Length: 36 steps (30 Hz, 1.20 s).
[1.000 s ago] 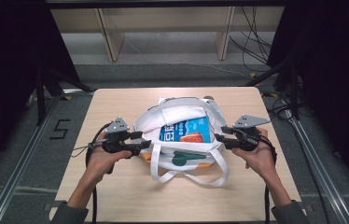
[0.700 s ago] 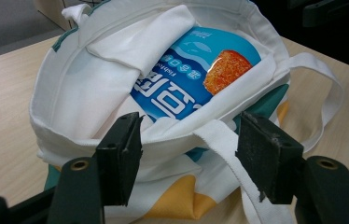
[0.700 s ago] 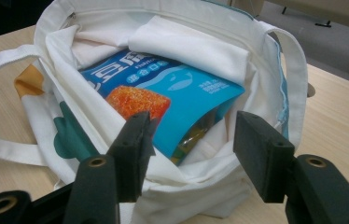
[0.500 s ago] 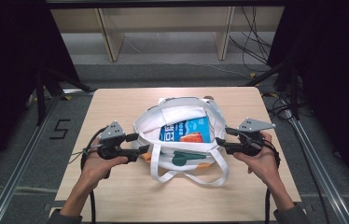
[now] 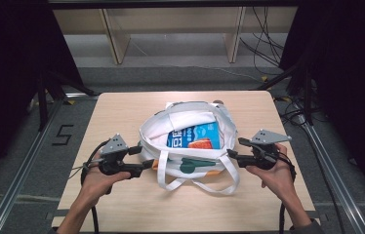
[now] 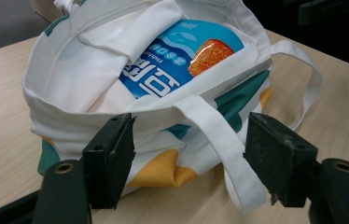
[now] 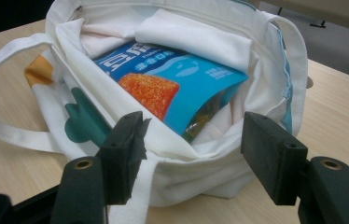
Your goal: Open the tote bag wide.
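A white tote bag (image 5: 205, 168) with green and orange print lies open at the middle of the wooden table (image 5: 122, 112). Inside it lies a blue snack packet (image 5: 192, 136) with an orange picture, also seen in the left gripper view (image 6: 172, 65) and the right gripper view (image 7: 177, 88). My left gripper (image 5: 143, 157) is at the bag's left side. Its jaws have just been opening, and the rim and a handle strap (image 6: 224, 140) lie loose between them. My right gripper (image 5: 235, 148) is at the bag's right side. Its jaws have also just been opening and stand off the rim (image 7: 186, 149).
The bag's two handles (image 5: 195, 183) trail toward the table's near edge. Bare tabletop lies on both sides of the bag. Metal rails (image 5: 19, 195) run along the table's sides. Shelf legs (image 5: 114, 44) and cables (image 5: 263, 53) are on the floor beyond.
Both grippers' jaws have widened and let go of the bag's rim. The left hand has drawn back to the left, away from the bag. The bag stays in place.
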Available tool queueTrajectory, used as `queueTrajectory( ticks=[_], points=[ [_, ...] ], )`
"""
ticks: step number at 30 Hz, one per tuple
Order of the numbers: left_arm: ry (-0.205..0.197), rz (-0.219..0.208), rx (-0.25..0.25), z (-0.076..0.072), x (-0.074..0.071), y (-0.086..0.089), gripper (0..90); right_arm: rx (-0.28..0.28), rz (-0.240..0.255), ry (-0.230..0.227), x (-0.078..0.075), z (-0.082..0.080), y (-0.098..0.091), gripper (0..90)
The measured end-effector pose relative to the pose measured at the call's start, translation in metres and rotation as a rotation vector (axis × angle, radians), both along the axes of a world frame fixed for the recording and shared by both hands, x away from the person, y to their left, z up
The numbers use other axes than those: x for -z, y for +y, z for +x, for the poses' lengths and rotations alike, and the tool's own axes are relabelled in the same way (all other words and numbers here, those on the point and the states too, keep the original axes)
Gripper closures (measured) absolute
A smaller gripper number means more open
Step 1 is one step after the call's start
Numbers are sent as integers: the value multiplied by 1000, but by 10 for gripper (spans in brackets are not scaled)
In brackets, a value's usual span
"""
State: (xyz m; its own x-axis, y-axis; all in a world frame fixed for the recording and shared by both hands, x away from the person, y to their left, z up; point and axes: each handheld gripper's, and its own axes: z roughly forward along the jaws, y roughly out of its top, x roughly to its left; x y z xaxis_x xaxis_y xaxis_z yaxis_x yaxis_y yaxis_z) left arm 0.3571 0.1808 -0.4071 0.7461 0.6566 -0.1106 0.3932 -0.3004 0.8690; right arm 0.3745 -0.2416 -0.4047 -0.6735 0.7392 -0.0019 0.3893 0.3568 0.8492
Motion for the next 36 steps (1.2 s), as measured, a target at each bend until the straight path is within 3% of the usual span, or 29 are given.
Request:
queueTrajectory(
  ticks=[2,4,5,7,9,10,13,17,18,23,25,26,35,36],
  points=[
    [4,-8,-2,-3,3,0,306,-13,2,-21,2,-2,0,388],
    [-2,-10,3,-3,4,0,295,-5,2,-4,2,-5,0,384],
    [-3,-5,14,-4,4,0,295,-24,-13,-44,3,-3,-1,382],
    [-15,2,19,-6,5,-1,281,-11,6,-22,4,-9,0,372],
    [-9,-5,13,-9,6,-2,273,-24,-1,-46,6,-9,-1,358],
    [-18,-7,26,-11,6,-2,268,-1,13,-20,6,-13,0,342],
    [-27,0,34,-15,7,-3,253,3,15,-5,7,-16,2,320],
    [-21,-3,38,-19,9,-3,240,-12,5,-30,9,-16,1,316],
    [-22,-3,37,-20,10,-3,240,-7,11,-4,9,-19,2,311],
    [-16,-7,44,-22,14,-5,212,-28,-1,-37,12,-22,3,307],
    [-28,2,55,-23,15,-5,198,-17,5,-28,13,-26,5,308],
    [-11,-6,37,-25,16,-6,197,-24,-6,-29,13,-26,4,308],
    [-2,-15,58,-34,21,-9,163,-31,-11,-42,17,-40,5,307],
    [-8,0,65,-34,21,-9,163,-31,-11,-42,17,-40,5,307]
  ],
)
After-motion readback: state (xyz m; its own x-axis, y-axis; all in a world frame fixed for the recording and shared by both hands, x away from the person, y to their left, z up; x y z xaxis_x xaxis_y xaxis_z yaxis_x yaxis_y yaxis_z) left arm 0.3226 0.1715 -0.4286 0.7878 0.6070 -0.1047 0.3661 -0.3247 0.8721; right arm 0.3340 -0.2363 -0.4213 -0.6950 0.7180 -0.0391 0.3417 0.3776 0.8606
